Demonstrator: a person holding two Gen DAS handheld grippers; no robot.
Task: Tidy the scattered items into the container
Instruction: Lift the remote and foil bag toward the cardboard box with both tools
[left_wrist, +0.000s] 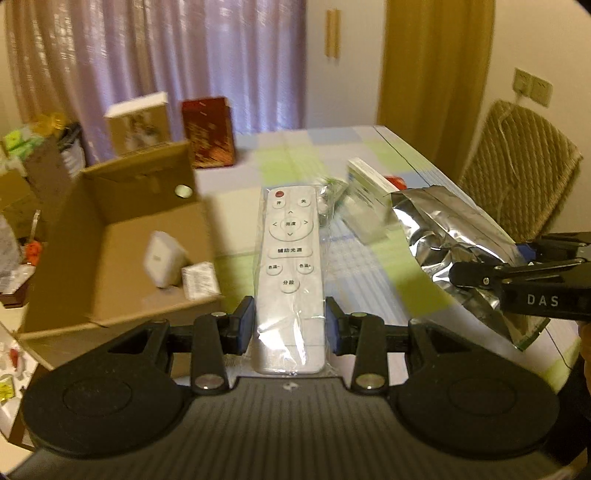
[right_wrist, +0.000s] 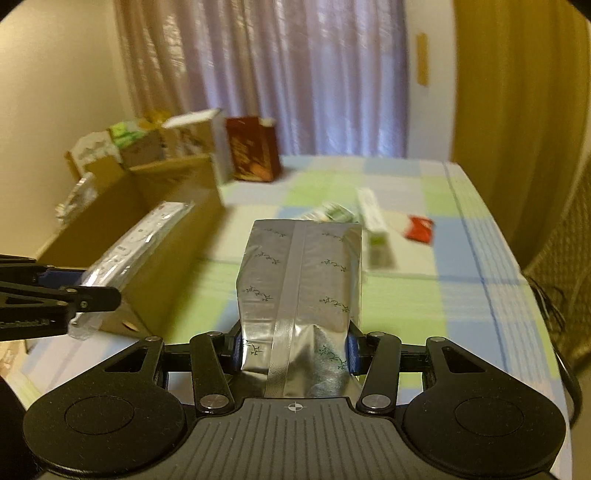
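We hold both arms level above the checked tabletop (right_wrist: 461, 295), beside the open cardboard box (left_wrist: 122, 236). Our right gripper (right_wrist: 294, 349) clamps a silver foil pouch (right_wrist: 301, 280); our left gripper (left_wrist: 289, 328) pinches a white remote (left_wrist: 290, 266) in clear plastic wrap. Small packets (right_wrist: 373, 221) lie farther along the tabletop before the curtains (right_wrist: 288, 74).

A white remote control (left_wrist: 290, 273) wrapped in clear plastic is held above the checked tablecloth just beside the open cardboard box (left_wrist: 110, 236), which has a white pouch and a small packet inside, while a crumpled silver foil bag (right_wrist: 299, 291) is held to its right.
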